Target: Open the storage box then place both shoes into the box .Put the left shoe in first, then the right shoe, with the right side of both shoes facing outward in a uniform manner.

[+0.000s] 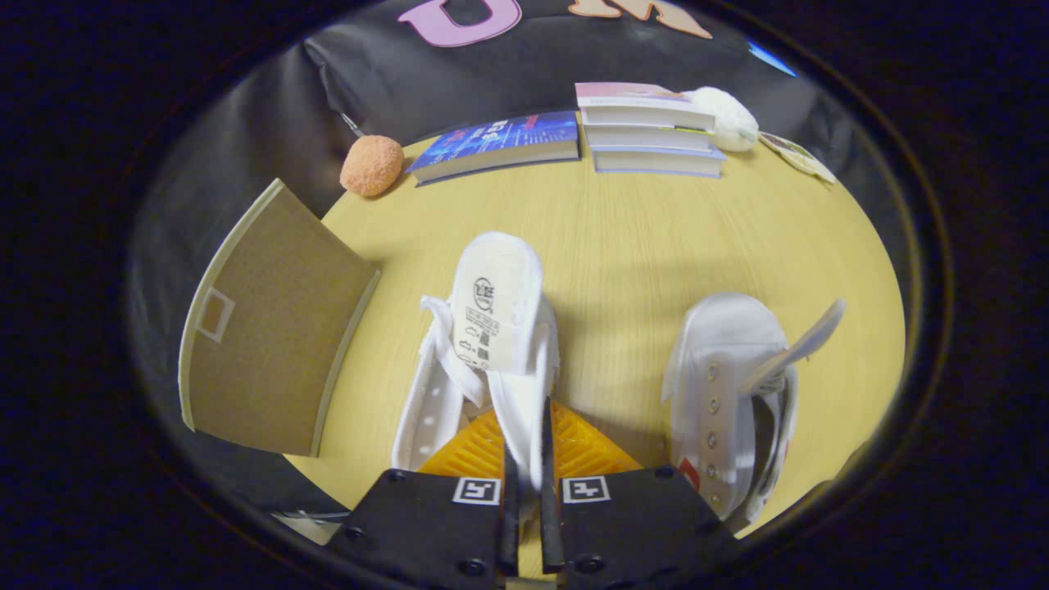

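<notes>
Your tool (524, 459) was clamped on the tongue of one white shoe (483, 344) above the table (623, 238); the other shoe (737, 393) lay just beside it, the box lid (270, 328) opposite.

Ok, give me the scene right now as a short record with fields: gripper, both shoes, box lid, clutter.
gripper: shut on the tongue of the held shoe
held shoe: white, between the fingers
other shoe: white, on the table, off to the side of the fingers
lid: brown flap raised, on the opposite side
clutter: orange ball, books, beyond the shoes
</notes>
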`<move>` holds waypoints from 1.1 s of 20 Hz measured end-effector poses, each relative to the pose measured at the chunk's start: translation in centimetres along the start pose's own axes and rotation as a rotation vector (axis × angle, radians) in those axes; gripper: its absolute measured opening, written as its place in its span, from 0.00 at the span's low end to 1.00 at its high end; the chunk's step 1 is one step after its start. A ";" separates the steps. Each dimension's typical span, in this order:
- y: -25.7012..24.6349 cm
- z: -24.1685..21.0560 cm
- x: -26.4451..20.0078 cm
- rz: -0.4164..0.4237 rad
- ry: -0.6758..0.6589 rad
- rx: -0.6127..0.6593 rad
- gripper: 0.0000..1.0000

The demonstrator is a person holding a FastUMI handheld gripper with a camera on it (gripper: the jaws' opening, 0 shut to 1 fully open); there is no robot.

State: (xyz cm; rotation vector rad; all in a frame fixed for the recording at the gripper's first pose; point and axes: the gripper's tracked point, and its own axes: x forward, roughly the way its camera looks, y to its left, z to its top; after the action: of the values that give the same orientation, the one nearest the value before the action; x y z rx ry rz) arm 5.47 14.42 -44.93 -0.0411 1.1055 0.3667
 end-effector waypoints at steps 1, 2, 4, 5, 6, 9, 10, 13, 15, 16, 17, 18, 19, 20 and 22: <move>-0.3 -0.1 0.2 0.004 0.014 0.046 0.10; 0.0 -0.1 0.2 0.023 0.029 0.086 0.06; -0.2 0.2 -0.1 0.047 0.044 0.161 0.06; -0.1 0.0 -0.3 0.058 0.057 0.200 0.06; 0.1 0.0 -0.6 0.076 0.065 0.243 0.06; 1.5 0.4 -2.0 0.150 0.071 0.401 0.06; 2.0 0.9 -2.6 0.173 0.066 0.456 0.06; 3.7 2.6 -5.1 0.221 0.027 0.586 0.06; 5.5 4.0 -7.1 0.259 -0.011 0.663 0.06; 6.6 4.8 -8.2 0.280 -0.023 0.699 0.05; 7.7 5.5 -9.3 0.297 -0.038 0.729 0.05; 8.9 6.3 -10.3 0.308 -0.058 0.748 0.05; 10.2 7.2 -11.4 0.318 -0.080 0.756 0.05; 11.5 8.3 -12.3 0.330 -0.104 0.758 0.05; 14.7 10.2 -13.4 0.372 -0.137 0.756 0.05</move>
State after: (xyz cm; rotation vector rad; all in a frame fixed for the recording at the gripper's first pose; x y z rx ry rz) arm 4.41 26.82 -26.33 0.8552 1.0557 0.2563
